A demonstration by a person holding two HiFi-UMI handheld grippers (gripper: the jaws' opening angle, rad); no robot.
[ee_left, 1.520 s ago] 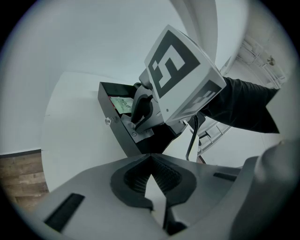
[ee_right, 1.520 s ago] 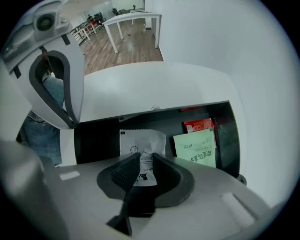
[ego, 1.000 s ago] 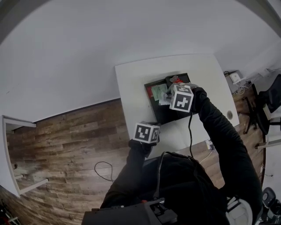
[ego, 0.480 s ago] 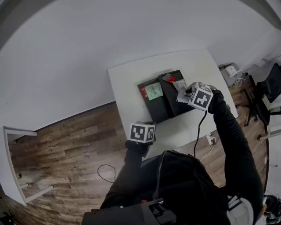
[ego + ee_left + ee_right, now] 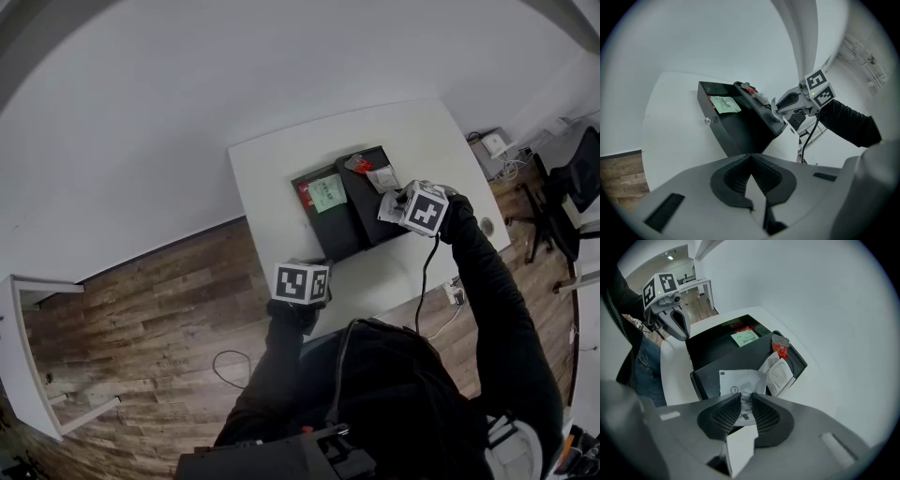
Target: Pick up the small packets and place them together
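An open black box [image 5: 352,234] lies on the white table [image 5: 281,173] as two side-by-side halves. A green packet [image 5: 326,194] lies in its left half, over a red one. In the right half are a red packet [image 5: 356,165] and a white packet [image 5: 382,178]. My right gripper [image 5: 394,204] hangs over the right half's near edge, shut on another white packet [image 5: 740,380] that sticks out ahead of the jaws. My left gripper [image 5: 319,268] rests at the table's near edge, shut and empty, well short of the box [image 5: 740,131].
The table's front edge runs just under the left gripper, with wooden floor [image 5: 150,309] to the left. A black cable [image 5: 427,281] trails from the right gripper. A chair [image 5: 577,202] and a socket strip stand off the table's right side.
The right gripper has carried the white packet rightward, from over the box's middle to its right half. The left gripper has stayed put.
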